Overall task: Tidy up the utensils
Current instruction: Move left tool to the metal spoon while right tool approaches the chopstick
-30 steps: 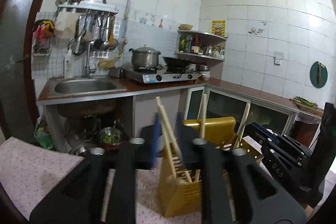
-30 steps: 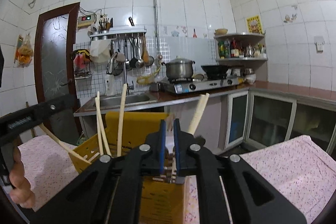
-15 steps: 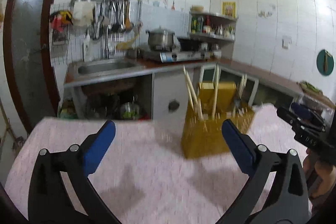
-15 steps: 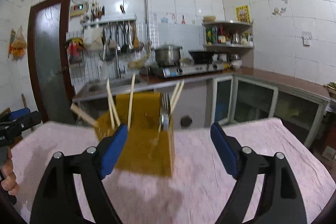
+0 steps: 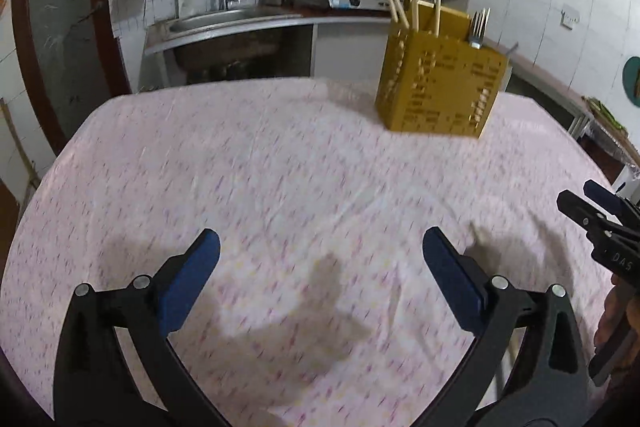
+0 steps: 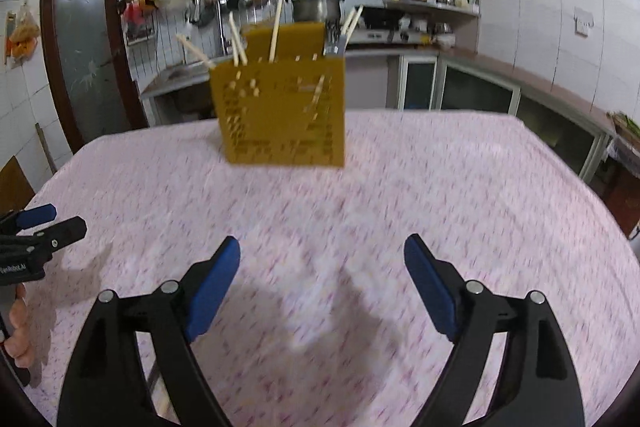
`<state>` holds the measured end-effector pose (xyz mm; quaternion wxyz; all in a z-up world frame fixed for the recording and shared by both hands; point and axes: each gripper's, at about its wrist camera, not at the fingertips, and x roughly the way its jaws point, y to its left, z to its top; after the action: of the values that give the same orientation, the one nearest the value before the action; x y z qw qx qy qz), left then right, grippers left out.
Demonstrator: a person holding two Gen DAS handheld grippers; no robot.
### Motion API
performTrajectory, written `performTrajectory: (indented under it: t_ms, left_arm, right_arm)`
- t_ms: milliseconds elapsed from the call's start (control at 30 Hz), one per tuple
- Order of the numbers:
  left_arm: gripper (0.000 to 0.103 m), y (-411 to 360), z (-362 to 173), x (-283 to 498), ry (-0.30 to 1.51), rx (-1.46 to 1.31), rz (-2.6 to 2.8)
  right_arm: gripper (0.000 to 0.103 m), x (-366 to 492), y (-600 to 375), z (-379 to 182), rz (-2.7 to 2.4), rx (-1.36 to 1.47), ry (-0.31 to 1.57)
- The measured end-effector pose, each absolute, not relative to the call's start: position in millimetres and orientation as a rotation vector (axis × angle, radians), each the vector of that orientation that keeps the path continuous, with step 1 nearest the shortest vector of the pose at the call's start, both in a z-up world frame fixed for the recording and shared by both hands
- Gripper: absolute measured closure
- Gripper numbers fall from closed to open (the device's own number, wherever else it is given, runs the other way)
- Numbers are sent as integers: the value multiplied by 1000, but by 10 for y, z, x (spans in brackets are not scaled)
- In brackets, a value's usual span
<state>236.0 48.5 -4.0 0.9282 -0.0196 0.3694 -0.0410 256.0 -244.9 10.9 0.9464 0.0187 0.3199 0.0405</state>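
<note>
Nearest, the left tool (image 5: pixel 320 259) and right tool (image 6: pixel 322 267) both gape wide and empty above the pink tabletop (image 6: pixel 440 195). Farther off stands the yellow utensil holder (image 6: pixel 282 115), chopsticks (image 6: pixel 276 31) and fork (image 5: pixel 478 27) upright inside. Sorting looks finished; next is probably resting.

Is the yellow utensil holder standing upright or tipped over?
Upright. The yellow utensil holder stands on its base on the tablecloth, with chopsticks and a fork sticking up from its top.
</note>
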Motion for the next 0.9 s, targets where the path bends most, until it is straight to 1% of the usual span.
performTrajectory:
  t_ms: [233,567,767,867,900]
  left_arm:
    - [5,593,-103,2141,783,-23,-74]
    - [5,857,-185,1991,800,-52,-40]
    - [5,873,-270,1989,831,-40,-33]
    - [5,867,-286,1997,836,-38,-32]
    - [5,867,-282,1995,836,-37,-31]
  right_arm:
    - [20,2366,-2163,-34,87,22,734]
    - [20,2207,-1986,-98,74,22,762]
    - [21,2162,-1901,-128,88,33,790]
    - [22,2167,-1847,-142,99,19,803]
    - [26,2167,-1827,-144,102,14,806]
